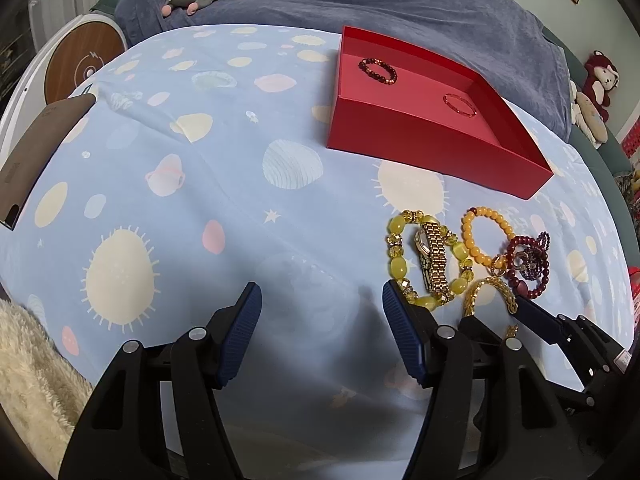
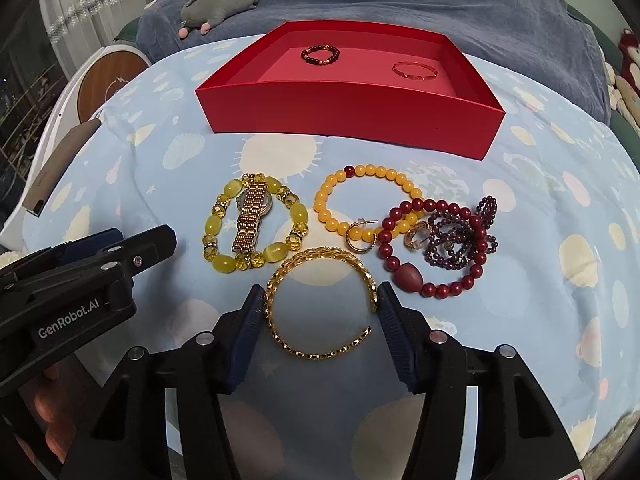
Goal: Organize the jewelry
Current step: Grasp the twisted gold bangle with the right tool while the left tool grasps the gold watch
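Note:
A red box [image 2: 352,120] stands on the patterned sheet, holding a dark beaded bracelet [image 2: 320,55] and a thin red bangle [image 2: 414,70]. In front of it lie a yellow bead bracelet [image 2: 256,224] with a gold watch [image 2: 252,218] across it, an orange bead bracelet [image 2: 366,204], a dark red bead bracelet [image 2: 436,248], purple beads [image 2: 460,240] and two gold hoop earrings [image 2: 360,238]. My right gripper [image 2: 320,304] is open, its pads touching both sides of a gold chain bracelet [image 2: 320,300]. My left gripper [image 1: 322,304] is open and empty, left of the pile [image 1: 460,256].
A grey plush toy [image 2: 220,4] lies on the blue blanket [image 2: 400,4] behind the box. A brown board [image 1: 36,160] sits at the sheet's left edge. A cream fleece [image 1: 28,364] is at the near left. Plush toys [image 1: 596,92] sit at the far right.

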Available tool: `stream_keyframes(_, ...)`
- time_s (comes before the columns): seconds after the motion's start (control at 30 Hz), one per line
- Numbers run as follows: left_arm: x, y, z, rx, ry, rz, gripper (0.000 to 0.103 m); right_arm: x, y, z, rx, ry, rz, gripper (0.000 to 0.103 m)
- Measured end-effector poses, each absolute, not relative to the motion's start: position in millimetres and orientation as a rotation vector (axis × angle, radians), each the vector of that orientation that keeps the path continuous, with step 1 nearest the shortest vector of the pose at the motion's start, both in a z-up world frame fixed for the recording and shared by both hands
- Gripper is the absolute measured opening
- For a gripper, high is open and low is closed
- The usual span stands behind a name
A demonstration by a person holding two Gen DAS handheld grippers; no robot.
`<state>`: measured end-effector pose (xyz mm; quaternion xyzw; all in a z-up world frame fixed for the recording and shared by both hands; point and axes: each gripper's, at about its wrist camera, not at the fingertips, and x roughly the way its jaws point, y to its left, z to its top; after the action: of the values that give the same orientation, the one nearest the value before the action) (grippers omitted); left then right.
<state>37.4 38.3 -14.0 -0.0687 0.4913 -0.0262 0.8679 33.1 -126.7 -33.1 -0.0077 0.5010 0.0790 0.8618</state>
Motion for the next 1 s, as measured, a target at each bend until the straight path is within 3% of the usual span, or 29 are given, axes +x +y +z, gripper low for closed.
stream_keyframes(0.7, 34.8, 21.8, -7.1, -0.127, 0.995, -0.121, 0.059, 8.3, -191.9, -14.0, 0.131, 1.029, 0.036, 0.055)
stream_keyframes(1.0, 51.4, -10.8, -5.9, -0.106, 0.994, -0.188, 0.046, 8.8, -197.2, -15.3, 0.155, 1.031, 0.023, 0.055)
